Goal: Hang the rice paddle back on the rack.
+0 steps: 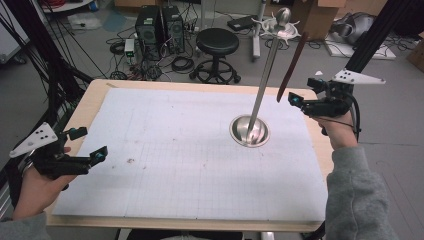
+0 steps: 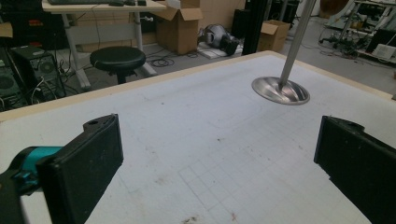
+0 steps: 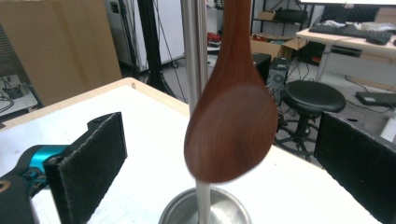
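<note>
A steel stand has a round base [image 1: 249, 131] on the white gridded mat and a thin pole [image 1: 265, 75] rising to a hooked top [image 1: 282, 22]. A dark wooden spoon [image 1: 292, 65] hangs from one hook, bowl downward, just right of the pole. My right gripper [image 1: 306, 91] is open at the table's right edge, level with the spoon's bowl. In the right gripper view the bowl [image 3: 231, 126] hangs between the jaws, slightly blurred, touching neither pad. My left gripper [image 1: 91, 143] is open over the mat's front left and holds nothing; its own view shows the base [image 2: 280, 91] far ahead.
The wooden table edge [image 1: 95, 95] frames the white mat [image 1: 175, 150]. Behind the table stand a black stool [image 1: 216, 42], two computer towers [image 1: 160, 25] and cables on the floor. Black frame posts [image 1: 370, 40] rise at the right, close to my right gripper.
</note>
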Motion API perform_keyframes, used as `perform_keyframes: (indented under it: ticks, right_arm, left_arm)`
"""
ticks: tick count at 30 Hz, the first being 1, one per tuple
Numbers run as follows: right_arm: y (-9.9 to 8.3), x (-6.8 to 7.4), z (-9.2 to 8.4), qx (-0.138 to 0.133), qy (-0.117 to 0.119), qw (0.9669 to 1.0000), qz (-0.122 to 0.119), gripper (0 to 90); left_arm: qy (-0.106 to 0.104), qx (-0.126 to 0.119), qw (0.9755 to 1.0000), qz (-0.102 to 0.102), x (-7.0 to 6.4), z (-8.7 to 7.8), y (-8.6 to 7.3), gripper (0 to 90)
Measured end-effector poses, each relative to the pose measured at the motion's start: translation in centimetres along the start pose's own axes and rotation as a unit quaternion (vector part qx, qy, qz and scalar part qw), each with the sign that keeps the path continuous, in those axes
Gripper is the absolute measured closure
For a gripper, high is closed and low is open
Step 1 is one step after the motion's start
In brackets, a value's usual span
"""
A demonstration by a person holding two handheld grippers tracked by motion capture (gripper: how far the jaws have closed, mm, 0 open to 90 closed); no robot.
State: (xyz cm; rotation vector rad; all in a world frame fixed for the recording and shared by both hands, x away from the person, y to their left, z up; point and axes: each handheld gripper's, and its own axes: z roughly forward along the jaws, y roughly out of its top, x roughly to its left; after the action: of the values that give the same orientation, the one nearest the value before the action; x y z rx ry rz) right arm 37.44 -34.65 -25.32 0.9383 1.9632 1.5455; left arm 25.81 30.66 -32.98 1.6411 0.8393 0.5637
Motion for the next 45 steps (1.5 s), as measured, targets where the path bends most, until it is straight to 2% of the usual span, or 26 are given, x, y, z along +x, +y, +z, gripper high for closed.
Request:
perform_keyframes:
  ticks: [3,9,13,19,22,24,25,27,30,36,40,45]
  right_arm:
    - [-1.0,0.3,-0.2,0.007,-0.012,0.9999,0.003,1.2]
    - [-3.0,0.8,-0.7,0.011,-0.015,0.9995,0.024,1.2]
    - [-4.1,1.2,-0.9,0.017,-0.018,0.9994,0.024,1.1]
    - [-5.7,2.3,-1.3,0.027,-0.036,0.9987,0.023,1.2]
    - [-6.7,2.6,-1.5,0.026,-0.041,0.9984,0.029,1.2]
    - [-7.3,2.7,-1.7,0.019,-0.031,0.9982,0.047,1.2]
    - [-7.6,2.8,-1.8,0.012,-0.023,0.9976,0.064,1.1]
    - [-8.0,3.1,-2.0,0.002,-0.018,0.9972,0.072,1.2]
    - [-8.6,3.5,-2.2,0.002,-0.015,0.9972,0.074,1.2]
    - [-9.6,4.0,-2.7,0.011,-0.019,0.9979,0.061,1.2]
    - [-10.3,3.9,-2.9,0.015,-0.003,0.9978,0.065,1.2]
    - [-11.1,4.2,-3.3,0.015,-0.007,0.9981,0.059,1.2]
  left_arm:
    - [0.0,-0.002,1.0,-0.001,0.1,0.1,0.1,1.7]
    - [0.004,-0.008,0.9999,-0.007,0.6,0.0,0.2,1.7]
    - [0.004,-0.013,0.9999,-0.009,0.9,0.1,0.3,1.8]
    - [-0.017,-0.029,0.9994,-0.006,1.2,0.2,0.3,1.7]
    - [-0.015,-0.03,0.9994,-0.006,1.4,0.3,0.4,1.7]
    - [-0.015,-0.029,0.9994,-0.008,1.5,0.4,0.3,1.7]
    - [-0.015,-0.027,0.9995,-0.008,1.6,0.4,0.3,1.8]
    - [-0.013,-0.025,0.9996,-0.009,1.6,0.7,0.2,1.7]
    - [-0.014,-0.023,0.9996,-0.01,1.7,0.9,0.2,1.8]
    - [-0.013,-0.022,0.9996,-0.013,1.8,1.1,0.0,1.7]
    - [-0.013,-0.019,0.9996,-0.013,1.8,1.2,-0.1,1.7]
    - [-0.011,-0.017,0.9997,-0.012,1.9,1.3,-0.3,1.7]
